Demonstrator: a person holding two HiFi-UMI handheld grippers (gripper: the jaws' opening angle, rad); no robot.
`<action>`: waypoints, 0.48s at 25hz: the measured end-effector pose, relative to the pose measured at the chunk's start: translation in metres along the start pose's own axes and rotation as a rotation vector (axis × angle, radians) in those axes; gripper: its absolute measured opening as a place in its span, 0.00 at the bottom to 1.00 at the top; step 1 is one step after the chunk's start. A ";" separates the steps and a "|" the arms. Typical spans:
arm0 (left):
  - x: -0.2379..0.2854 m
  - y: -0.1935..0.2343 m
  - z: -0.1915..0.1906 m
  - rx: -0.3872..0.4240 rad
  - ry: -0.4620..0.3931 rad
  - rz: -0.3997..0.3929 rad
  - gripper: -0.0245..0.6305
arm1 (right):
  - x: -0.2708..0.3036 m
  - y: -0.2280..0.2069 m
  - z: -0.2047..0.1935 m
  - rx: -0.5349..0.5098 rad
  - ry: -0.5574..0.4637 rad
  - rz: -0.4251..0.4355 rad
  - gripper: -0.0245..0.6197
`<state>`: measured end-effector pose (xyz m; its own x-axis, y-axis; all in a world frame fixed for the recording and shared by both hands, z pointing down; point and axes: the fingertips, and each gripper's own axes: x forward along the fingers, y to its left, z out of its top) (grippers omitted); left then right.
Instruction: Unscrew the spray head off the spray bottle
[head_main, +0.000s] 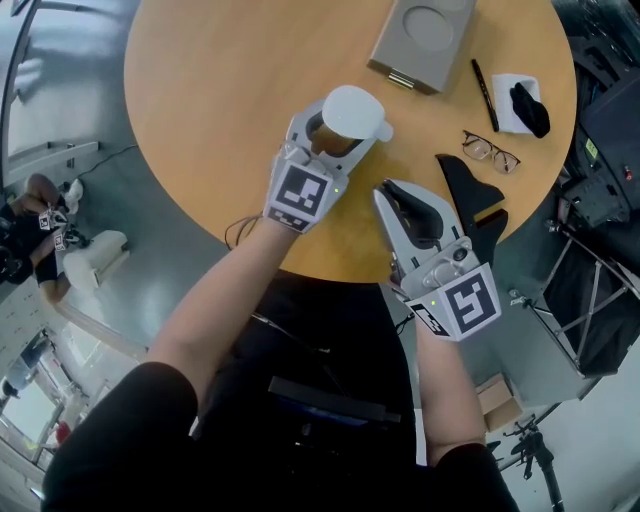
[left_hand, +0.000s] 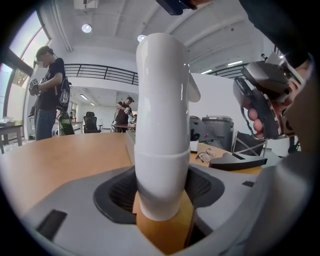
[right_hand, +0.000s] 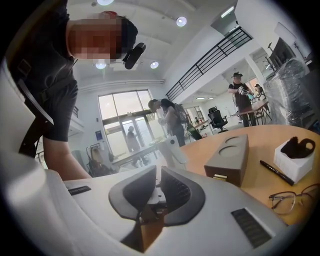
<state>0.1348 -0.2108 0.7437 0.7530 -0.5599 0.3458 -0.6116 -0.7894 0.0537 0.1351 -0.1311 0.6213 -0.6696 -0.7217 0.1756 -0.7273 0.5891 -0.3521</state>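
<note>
A white spray bottle (head_main: 350, 112) stands upright on the round wooden table (head_main: 220, 100) near its front edge. My left gripper (head_main: 340, 135) reaches in from the near side and is shut on the bottle's body. In the left gripper view the dark pads (left_hand: 120, 192) press both sides of the bottle (left_hand: 160, 125), below its rounded white spray head (left_hand: 162, 60). My right gripper (head_main: 400, 195) is held to the right of the bottle, apart from it, shut with nothing in it. In the right gripper view the bottle (right_hand: 172, 147) shows beyond the closed jaws of that gripper (right_hand: 156, 172).
Farther back on the table are a grey box (head_main: 425, 35), a black pen (head_main: 484, 92), a white box with a black item on it (head_main: 520, 105) and glasses (head_main: 490, 150). A black angular piece (head_main: 472, 190) lies by my right gripper. People stand in the background.
</note>
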 end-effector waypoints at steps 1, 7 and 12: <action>-0.003 -0.001 0.006 0.005 -0.005 -0.006 0.50 | -0.001 0.001 0.002 -0.004 -0.001 0.001 0.09; -0.035 -0.017 0.045 0.052 0.002 -0.045 0.50 | -0.014 0.015 0.030 -0.036 -0.022 0.006 0.09; -0.068 -0.036 0.083 0.074 0.032 -0.033 0.50 | -0.038 0.035 0.067 -0.085 -0.043 0.022 0.09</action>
<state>0.1257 -0.1652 0.6404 0.7639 -0.5256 0.3744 -0.5657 -0.8246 -0.0036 0.1447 -0.1074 0.5406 -0.6800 -0.7219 0.1282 -0.7236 0.6325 -0.2762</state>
